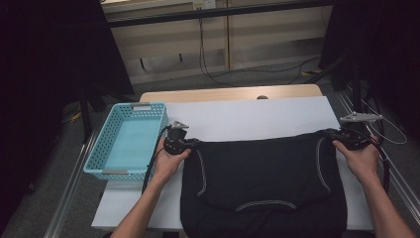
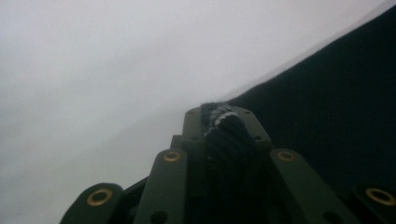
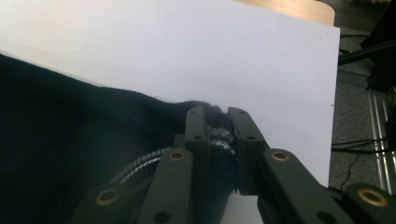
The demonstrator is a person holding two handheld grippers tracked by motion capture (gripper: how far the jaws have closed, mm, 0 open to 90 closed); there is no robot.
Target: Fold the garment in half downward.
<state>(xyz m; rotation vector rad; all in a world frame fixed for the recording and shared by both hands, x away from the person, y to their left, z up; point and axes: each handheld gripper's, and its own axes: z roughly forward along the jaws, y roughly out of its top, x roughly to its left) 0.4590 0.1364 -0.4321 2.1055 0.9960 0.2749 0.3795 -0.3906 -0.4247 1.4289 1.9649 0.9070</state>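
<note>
A black garment [image 1: 262,181] with pale stitched seams lies spread over the white table sheet [image 1: 247,119], its lower part hanging over the near edge. My left gripper [image 1: 190,142] is shut on the garment's far left corner. In the left gripper view the jaws pinch a bunched fold of the black garment [image 2: 226,133]. At the far right corner my right gripper [image 1: 331,134] is also shut on the cloth. The right gripper view shows the black garment [image 3: 70,140] with its jaws clamped on a seamed fold [image 3: 219,133].
A light blue plastic basket [image 1: 128,139], with nothing in it, stands at the table's left edge. Bare white sheet stretches beyond the garment to a wooden table rim [image 1: 233,93]. Metal rails [image 1: 401,181] run along both sides of the table, and cables [image 1: 208,64] lie on the floor behind.
</note>
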